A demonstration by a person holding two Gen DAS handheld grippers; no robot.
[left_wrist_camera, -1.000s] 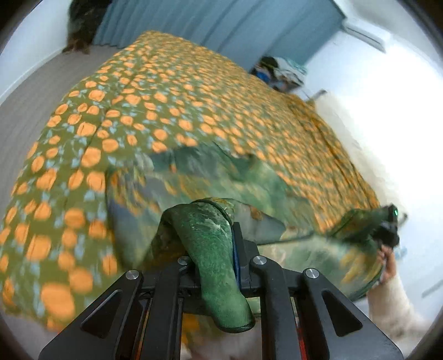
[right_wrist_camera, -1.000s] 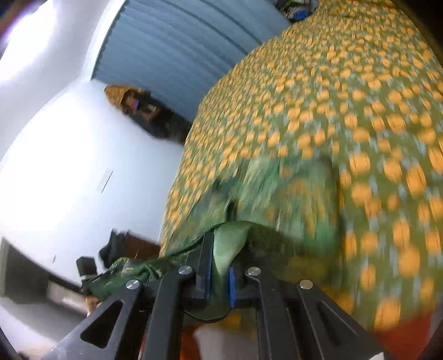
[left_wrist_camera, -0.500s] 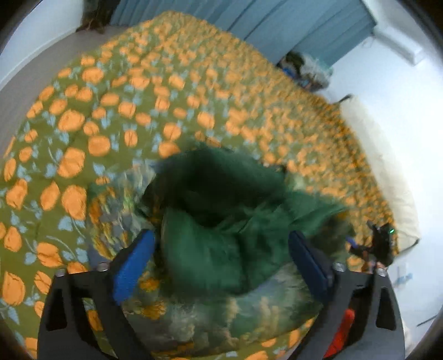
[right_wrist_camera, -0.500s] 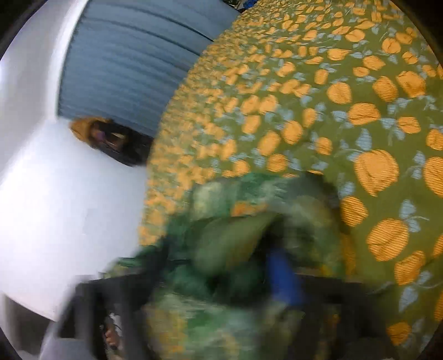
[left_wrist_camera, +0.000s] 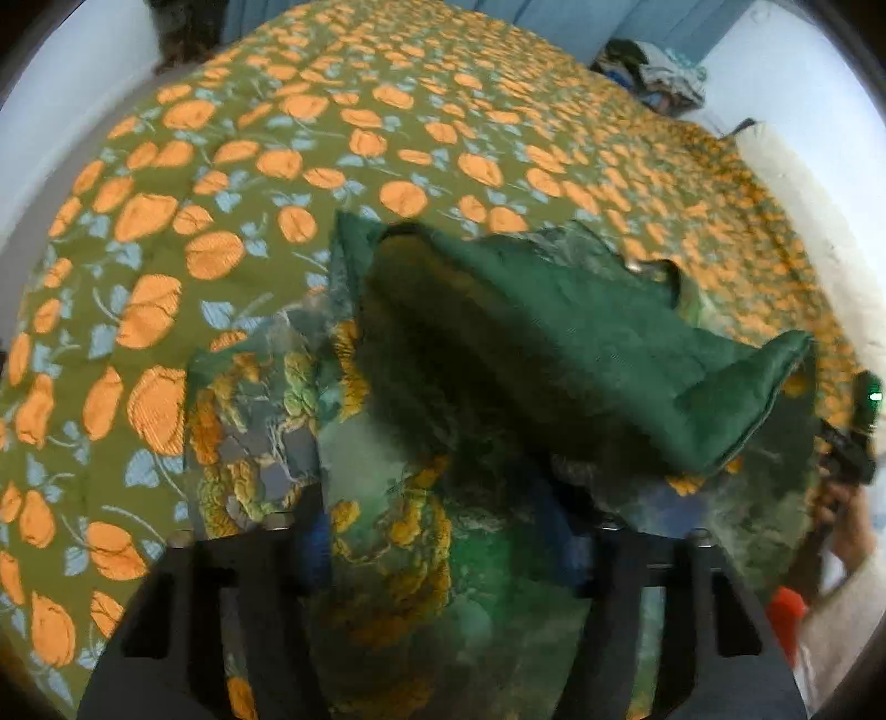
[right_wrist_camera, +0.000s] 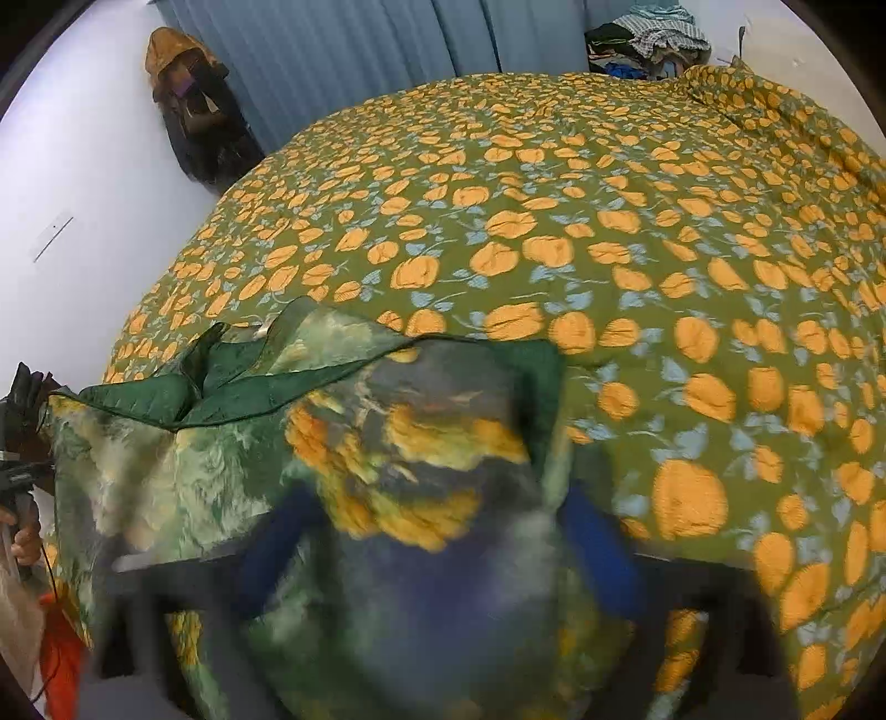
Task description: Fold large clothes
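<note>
Garment position: green floral garment (left_wrist_camera: pixel 387 554) lies bunched on the near edge of the bed, right under and between both grippers, dark green lining (left_wrist_camera: pixel 554 343) turned up on top.
Left gripper: left gripper (left_wrist_camera: pixel 443 531) points steeply down into the cloth; its jaws have just been closing and cloth fills the gap, but blur hides the pads, so I cannot tell whether it grips.
Right gripper: right gripper (right_wrist_camera: pixel 437 543) is the same, jaws just closing with printed cloth (right_wrist_camera: pixel 398 443) heaped between them; grip cannot be told.
Long axis: garment runs crosswise along the bed's near edge, from one gripper to the other.
Nearer hand: neither; each sits over its own end, and each shows at the edge of the other's view, left gripper (right_wrist_camera: pixel 22 443), right gripper (left_wrist_camera: pixel 847 437).
Coming move, a judgement: pinch both ends, then carry them away across the bed to spread or fold.
Surface: bedspread (right_wrist_camera: pixel 637 232), olive with orange fruit, soft, bare beyond the garment.
Room: blue curtain (right_wrist_camera: pixel 360 61) behind the bed, clothes pile (right_wrist_camera: pixel 648 39) at the far corner, hanging coat (right_wrist_camera: pixel 188 105) on the white wall.
</note>
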